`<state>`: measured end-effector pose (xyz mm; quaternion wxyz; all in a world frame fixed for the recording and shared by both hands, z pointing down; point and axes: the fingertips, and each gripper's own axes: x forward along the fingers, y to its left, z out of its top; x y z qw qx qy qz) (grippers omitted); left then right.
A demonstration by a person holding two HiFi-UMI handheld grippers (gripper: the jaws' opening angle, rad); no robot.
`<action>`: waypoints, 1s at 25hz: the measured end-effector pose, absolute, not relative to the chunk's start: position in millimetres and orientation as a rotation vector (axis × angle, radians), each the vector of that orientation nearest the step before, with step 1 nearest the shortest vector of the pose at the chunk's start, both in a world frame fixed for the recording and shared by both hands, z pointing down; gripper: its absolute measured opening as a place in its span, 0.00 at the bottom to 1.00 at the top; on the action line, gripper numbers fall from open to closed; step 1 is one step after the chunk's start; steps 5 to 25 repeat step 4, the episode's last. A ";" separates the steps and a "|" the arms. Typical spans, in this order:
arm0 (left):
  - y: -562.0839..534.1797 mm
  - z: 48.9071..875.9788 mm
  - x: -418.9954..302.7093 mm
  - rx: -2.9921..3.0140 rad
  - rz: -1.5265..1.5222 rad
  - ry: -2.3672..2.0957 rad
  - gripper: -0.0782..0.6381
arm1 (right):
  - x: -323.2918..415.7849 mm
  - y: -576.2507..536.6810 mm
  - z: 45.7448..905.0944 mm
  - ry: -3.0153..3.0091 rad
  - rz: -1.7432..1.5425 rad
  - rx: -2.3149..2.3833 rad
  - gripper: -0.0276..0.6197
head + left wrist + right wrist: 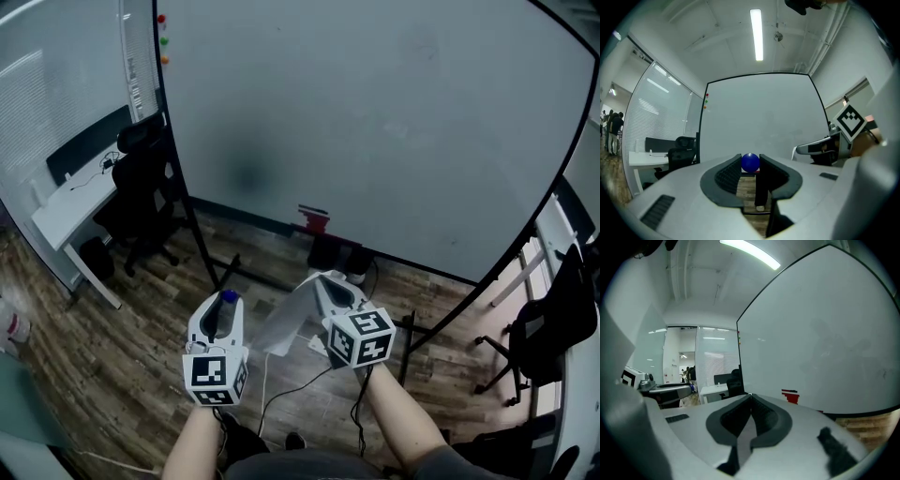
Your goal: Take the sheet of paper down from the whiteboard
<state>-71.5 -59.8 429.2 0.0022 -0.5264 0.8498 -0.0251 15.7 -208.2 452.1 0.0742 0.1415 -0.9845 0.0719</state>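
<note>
The big whiteboard (375, 122) stands bare in front of me, and it also fills the left gripper view (759, 117). The sheet of paper (281, 323) hangs off the board, slanting down to the left from my right gripper (325, 284), which is shut on its edge. In the right gripper view the paper (743, 441) runs edge-on between the closed jaws of that gripper (750, 397). My left gripper (225, 302) sits beside it to the left, level, shut on a small round blue magnet (750, 162), also visible from above (229, 296).
A red object (314, 218) sits at the board's lower edge, and small coloured magnets (163, 39) at its top left corner. A white desk (66, 202) and black chair (141, 187) stand left, another chair (553, 319) right. Board stand legs and cables cross the wood floor.
</note>
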 end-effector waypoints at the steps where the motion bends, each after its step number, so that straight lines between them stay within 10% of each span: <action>1: -57.7 428.1 -72.3 -1.647 -0.081 2.665 0.28 | 13.3 -205.6 450.9 -2.959 0.215 0.416 0.08; 25: -55.0 424.1 -73.6 -1.648 -0.098 2.648 0.28 | 6.4 -199.1 444.8 -2.974 0.190 0.398 0.08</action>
